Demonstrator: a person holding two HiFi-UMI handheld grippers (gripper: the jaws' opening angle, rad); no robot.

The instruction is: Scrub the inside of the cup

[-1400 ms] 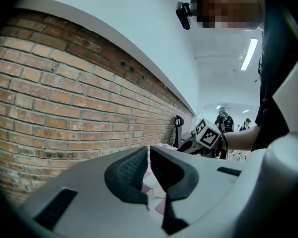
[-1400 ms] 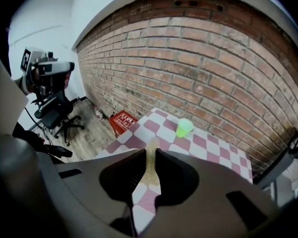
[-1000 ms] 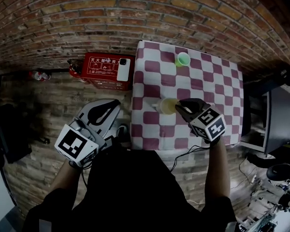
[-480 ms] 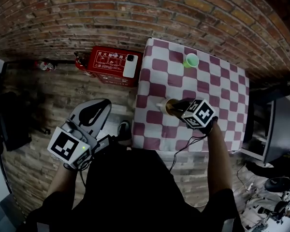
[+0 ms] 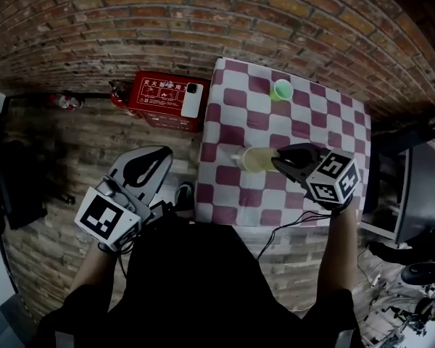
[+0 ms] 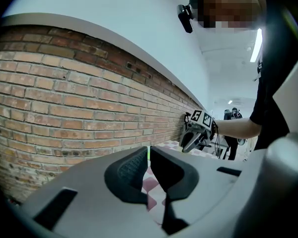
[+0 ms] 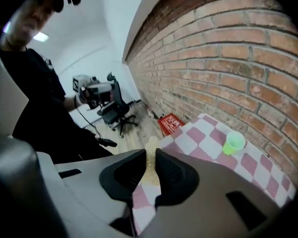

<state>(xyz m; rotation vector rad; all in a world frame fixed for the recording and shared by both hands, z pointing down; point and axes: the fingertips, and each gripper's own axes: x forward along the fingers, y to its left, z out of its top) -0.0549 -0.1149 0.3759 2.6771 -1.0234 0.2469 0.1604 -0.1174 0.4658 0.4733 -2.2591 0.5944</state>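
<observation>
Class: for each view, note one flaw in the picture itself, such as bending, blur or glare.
Head view: the brick wall bows into curves, corners dark. Left gripper view: a ceiling lamp glares white. Right gripper view: the yellow sponge between the jaws is blurred, the green cup clearer.

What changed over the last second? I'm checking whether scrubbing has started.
The right gripper swung in over the yellow scrubber it grips, then drew back to the right. Nothing was newly gripped or let go. The scrubber barely shifted. The green cup stands untouched at the far side of the checked table. The left gripper stays shut and empty, off the table's left edge.
</observation>
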